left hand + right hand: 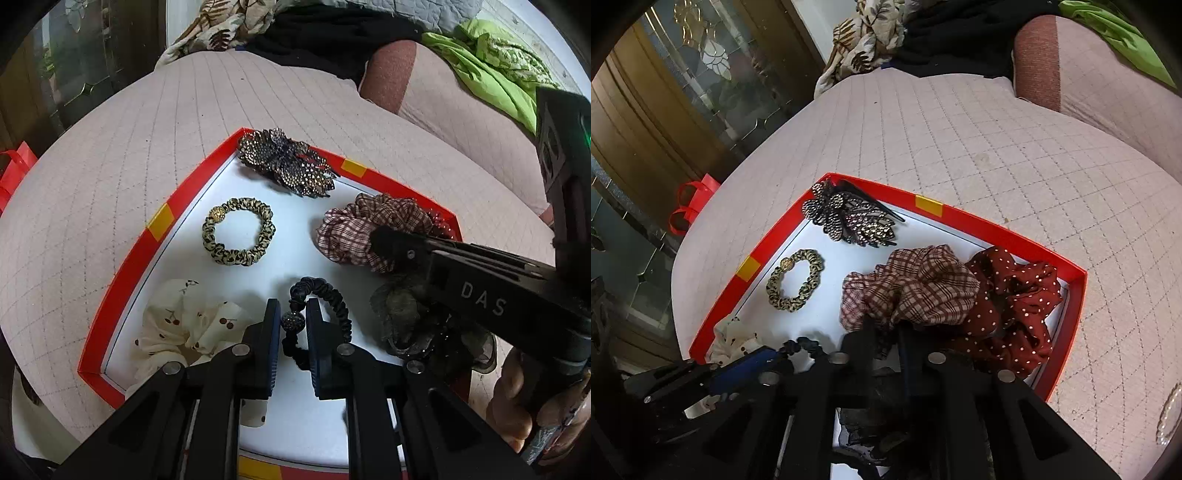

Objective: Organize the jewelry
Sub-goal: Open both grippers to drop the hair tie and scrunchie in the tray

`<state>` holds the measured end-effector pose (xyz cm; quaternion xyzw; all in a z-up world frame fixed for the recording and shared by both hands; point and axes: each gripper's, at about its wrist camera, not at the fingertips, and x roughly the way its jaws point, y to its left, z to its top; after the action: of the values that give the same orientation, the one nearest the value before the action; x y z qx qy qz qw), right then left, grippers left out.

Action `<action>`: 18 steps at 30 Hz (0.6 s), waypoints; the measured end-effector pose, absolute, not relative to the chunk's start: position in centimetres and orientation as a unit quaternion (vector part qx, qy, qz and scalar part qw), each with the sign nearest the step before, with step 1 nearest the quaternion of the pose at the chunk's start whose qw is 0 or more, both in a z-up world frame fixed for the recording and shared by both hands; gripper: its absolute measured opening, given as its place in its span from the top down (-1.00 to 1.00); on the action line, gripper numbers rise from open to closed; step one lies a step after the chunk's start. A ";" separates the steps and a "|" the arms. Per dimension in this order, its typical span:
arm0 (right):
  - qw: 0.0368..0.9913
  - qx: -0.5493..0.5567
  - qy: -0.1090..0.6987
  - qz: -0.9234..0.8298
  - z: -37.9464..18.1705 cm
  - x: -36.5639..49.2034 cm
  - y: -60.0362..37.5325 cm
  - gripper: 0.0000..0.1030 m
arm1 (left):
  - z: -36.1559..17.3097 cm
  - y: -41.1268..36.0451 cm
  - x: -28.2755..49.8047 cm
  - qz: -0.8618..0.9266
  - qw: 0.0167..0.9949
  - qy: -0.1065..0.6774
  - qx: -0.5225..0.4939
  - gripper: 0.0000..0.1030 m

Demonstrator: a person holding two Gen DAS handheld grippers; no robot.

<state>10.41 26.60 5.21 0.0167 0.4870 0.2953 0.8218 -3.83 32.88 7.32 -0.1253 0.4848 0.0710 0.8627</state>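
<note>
Left gripper (291, 325) clamps the black ruched bead-set hair tie (325, 295). Right gripper (882, 343) – grip indeterminate – hides dark gauzy fabric (871, 402); red-rimmed white tray (960, 218) edge beyond.

Black beaded hair tie (317, 317) lies flat in the red-rimmed tray (122, 273), near other scrunchies.

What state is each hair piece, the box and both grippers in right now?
Black scrunchie: lying flat, its bead between the left gripper's pads.
Left gripper: shut on the black scrunchie.
Right gripper: slightly open, dark sheer fabric between its fingers.
Leopard scrunchie: lying flat, untouched.
Plaid scrunchie: bunched.
Red box: open.
</note>
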 end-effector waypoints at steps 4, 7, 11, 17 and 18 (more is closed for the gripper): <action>0.829 0.008 0.478 0.292 5.7 10.1 26.4 0.33 | 8.0 32.7 -4.2 0.068 0.866 0.479 -0.129 0.74; 0.831 0.009 0.472 0.294 6.4 9.6 26.0 0.32 | 8.7 32.4 -4.9 0.068 0.869 0.473 -0.129 0.72; 0.834 0.013 0.464 0.298 7.6 8.5 25.2 0.31 | 9.8 31.7 -5.8 0.073 0.874 0.463 -0.130 0.45; 0.844 0.024 0.448 0.294 9.5 6.4 23.5 0.20 | 11.1 30.8 -7.0 0.081 0.877 0.456 -0.130 0.38; 0.846 0.026 0.446 0.293 9.8 6.0 23.1 0.19 | 11.3 30.5 -7.2 0.083 0.877 0.455 -0.129 0.37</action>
<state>6.01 23.13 9.79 0.0255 0.4458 0.2927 0.8455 -7.21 30.53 11.26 -0.1294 0.4553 0.0827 0.8770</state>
